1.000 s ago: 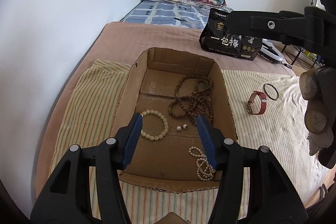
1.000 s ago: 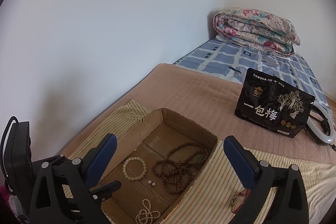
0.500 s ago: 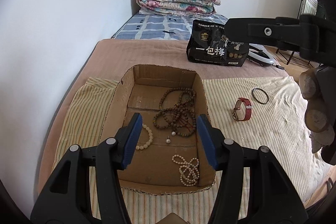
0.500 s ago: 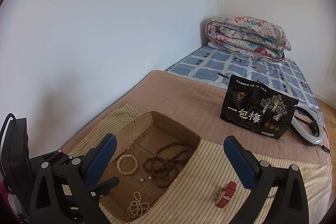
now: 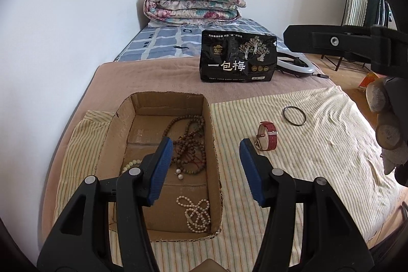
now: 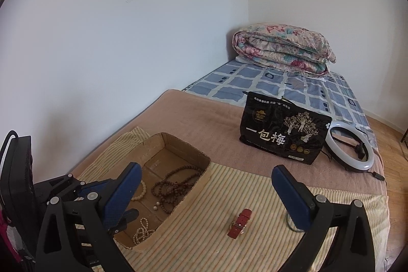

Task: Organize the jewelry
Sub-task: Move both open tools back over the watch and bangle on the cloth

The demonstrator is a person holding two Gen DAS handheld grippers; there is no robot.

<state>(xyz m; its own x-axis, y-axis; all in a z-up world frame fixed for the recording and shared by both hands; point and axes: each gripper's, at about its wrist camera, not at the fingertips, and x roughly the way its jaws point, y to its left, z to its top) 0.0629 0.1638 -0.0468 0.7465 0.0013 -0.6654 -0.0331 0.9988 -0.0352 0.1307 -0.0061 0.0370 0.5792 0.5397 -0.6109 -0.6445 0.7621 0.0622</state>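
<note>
A shallow cardboard box (image 5: 213, 144) (image 6: 196, 182) lies on a striped cloth. It holds brown bead strands (image 5: 190, 147) (image 6: 173, 188), a cream bracelet (image 5: 130, 165), two pearl earrings (image 5: 179, 173) and a pearl necklace (image 5: 197, 214) (image 6: 142, 231). A red-strap watch (image 5: 267, 139) (image 6: 239, 222) and a dark ring bangle (image 5: 294, 114) lie on the cloth right of the box. My left gripper (image 5: 204, 170) is open and empty above the box's right wall. My right gripper (image 6: 206, 193) is open and empty, high above the cloth.
A black snack bag (image 5: 237, 59) (image 6: 283, 134) stands behind the box on the brown blanket. A white ring light (image 6: 350, 147) lies right of it. A folded floral quilt (image 5: 193, 4) sits at the bed's far end. The wall runs along the left.
Both grippers have drawn back and swung right. The left gripper was over the box interior and now straddles its right wall. The watch and bangle have come further into view.
</note>
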